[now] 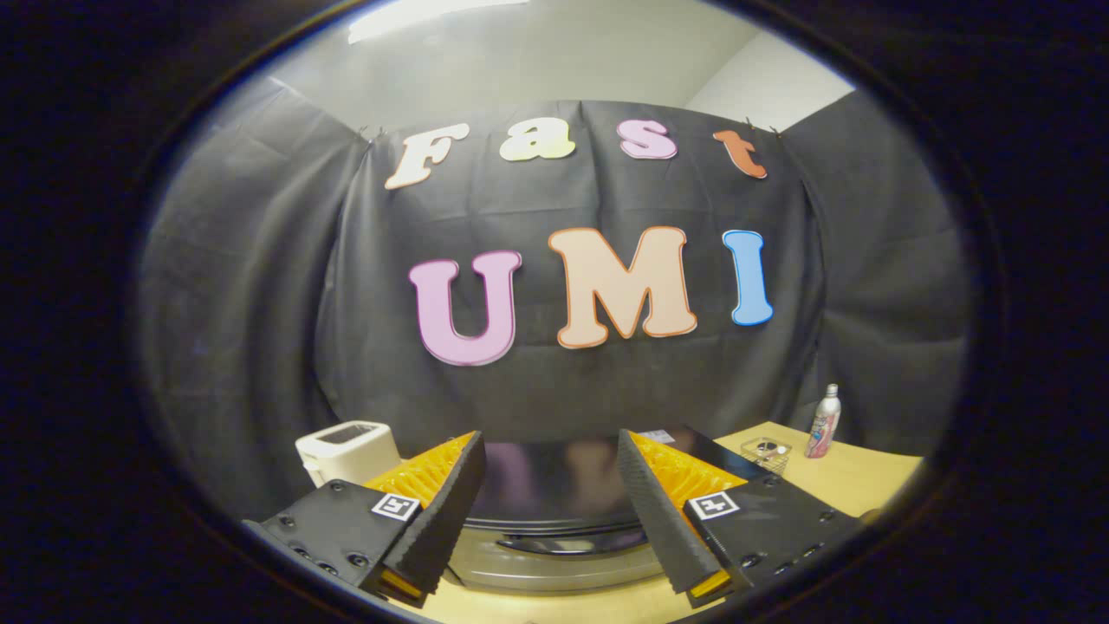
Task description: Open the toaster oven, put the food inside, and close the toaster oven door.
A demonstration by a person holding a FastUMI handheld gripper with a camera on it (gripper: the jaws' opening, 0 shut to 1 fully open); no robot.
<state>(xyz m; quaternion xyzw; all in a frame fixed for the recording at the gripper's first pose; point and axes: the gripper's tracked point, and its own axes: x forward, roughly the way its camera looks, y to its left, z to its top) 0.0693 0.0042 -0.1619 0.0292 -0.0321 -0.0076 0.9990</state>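
Gripper (550,451) wide open, holding nothing, oven (554,520) dead ahead at 12 o'clock just beyond tips, long axis 9-to-3 across them, door looks shut w/ handle (572,544) prob. low between the fingers.

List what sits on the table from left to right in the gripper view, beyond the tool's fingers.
White toaster → toaster oven, just ahead of the open tool and between its fingers → small clear dish → bottle.
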